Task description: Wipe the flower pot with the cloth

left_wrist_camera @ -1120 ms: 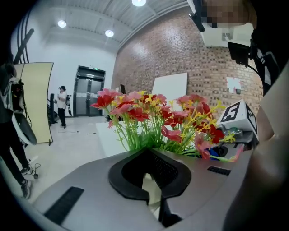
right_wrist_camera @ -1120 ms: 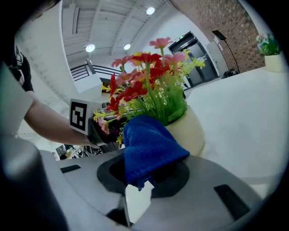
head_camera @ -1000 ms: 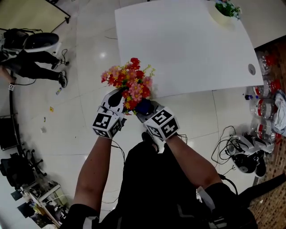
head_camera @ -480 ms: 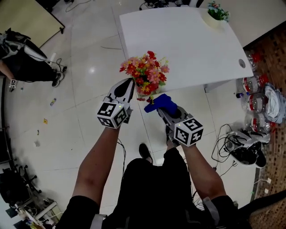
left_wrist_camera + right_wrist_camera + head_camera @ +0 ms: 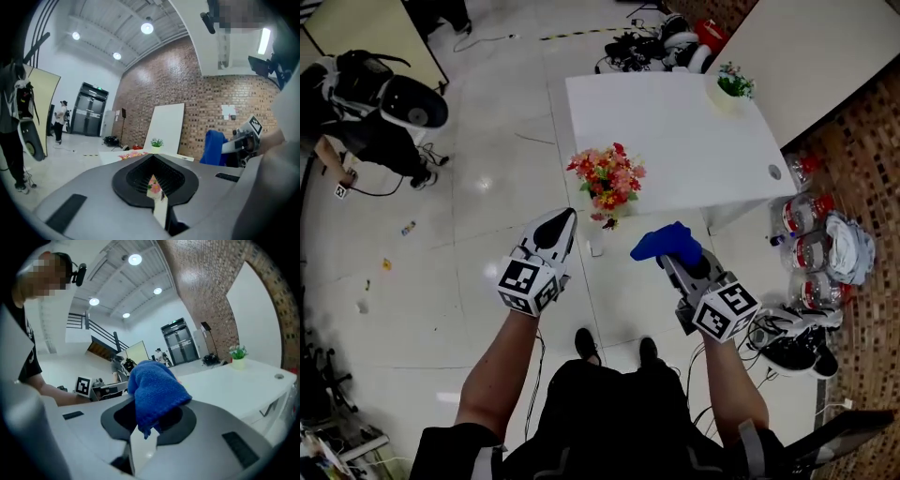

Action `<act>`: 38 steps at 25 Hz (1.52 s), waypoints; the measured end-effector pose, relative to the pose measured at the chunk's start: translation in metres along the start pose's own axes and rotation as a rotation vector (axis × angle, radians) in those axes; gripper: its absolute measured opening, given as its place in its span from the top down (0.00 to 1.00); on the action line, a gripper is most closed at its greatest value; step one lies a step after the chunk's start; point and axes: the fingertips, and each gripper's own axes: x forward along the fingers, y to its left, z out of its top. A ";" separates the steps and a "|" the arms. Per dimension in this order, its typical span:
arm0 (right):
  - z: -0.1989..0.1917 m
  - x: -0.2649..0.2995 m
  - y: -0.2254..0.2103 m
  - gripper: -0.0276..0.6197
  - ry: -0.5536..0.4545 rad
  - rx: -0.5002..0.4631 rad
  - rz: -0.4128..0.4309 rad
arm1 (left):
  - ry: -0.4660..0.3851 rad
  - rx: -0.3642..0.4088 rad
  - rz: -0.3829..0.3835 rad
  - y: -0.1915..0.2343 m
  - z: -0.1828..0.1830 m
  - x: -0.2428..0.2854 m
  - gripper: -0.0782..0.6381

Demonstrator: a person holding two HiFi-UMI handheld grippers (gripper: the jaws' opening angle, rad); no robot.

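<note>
The flower pot appears to stand at the near corner of the white worktop, close to the edge, probably so it can be reached from the floor side. The right gripper is clenched on the blue cloth, which is bunched over its tip like a wiping pad. The left gripper hangs just short of the pot, jaws drawn almost together on nothing, seemingly free to steady it.
</note>
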 end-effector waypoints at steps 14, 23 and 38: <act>0.079 -0.111 0.031 0.86 -0.026 -0.259 0.243 | -0.125 -0.006 0.226 -0.154 0.087 -0.096 0.89; 0.067 -0.159 0.072 0.86 -0.036 -0.288 0.259 | -0.139 0.030 0.166 -0.229 0.089 -0.152 0.89; 0.015 -0.270 0.223 0.86 -0.108 -0.204 0.113 | -0.155 0.020 0.088 -0.310 0.079 -0.325 0.89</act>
